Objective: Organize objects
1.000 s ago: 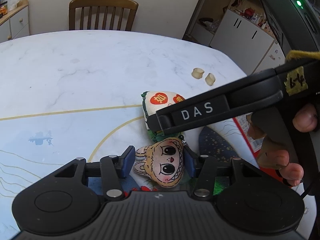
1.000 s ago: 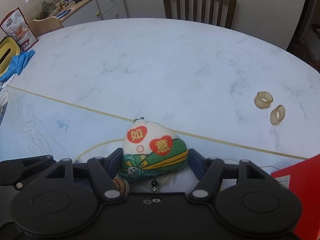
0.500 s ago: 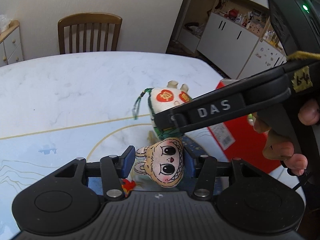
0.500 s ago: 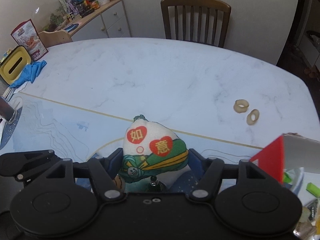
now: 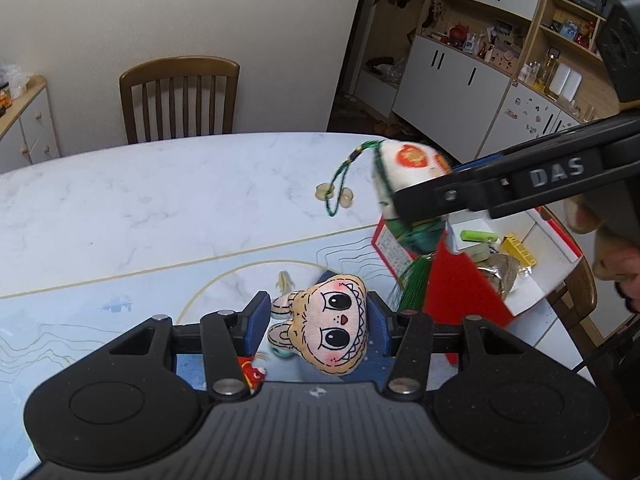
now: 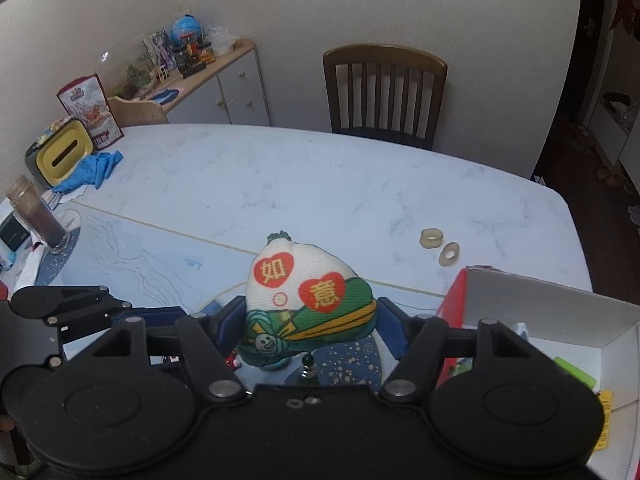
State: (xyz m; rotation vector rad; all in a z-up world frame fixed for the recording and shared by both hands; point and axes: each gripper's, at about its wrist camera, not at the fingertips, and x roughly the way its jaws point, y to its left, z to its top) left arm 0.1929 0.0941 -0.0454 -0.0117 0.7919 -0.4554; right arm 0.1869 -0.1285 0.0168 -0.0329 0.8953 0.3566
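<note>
Left wrist view: I've got the left gripper (image 5: 318, 326) clamped on the plush face charm (image 5: 332, 328), lifted off the table (image 5: 160, 196). Right gripper (image 6: 310, 322) pinches the embroidered sachet (image 6: 308, 300) between both pads, near the red box (image 6: 540, 304).

wall (image 6: 360, 4): plain cream | chair (image 6: 384, 92): wooden, slatted | sideboard (image 6: 224, 88): white, cluttered | table (image 6: 320, 184): white marble

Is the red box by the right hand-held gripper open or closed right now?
Open. The red box has no lid over it, and its white inside shows, with a green item and a yellow item lying in it.
</note>
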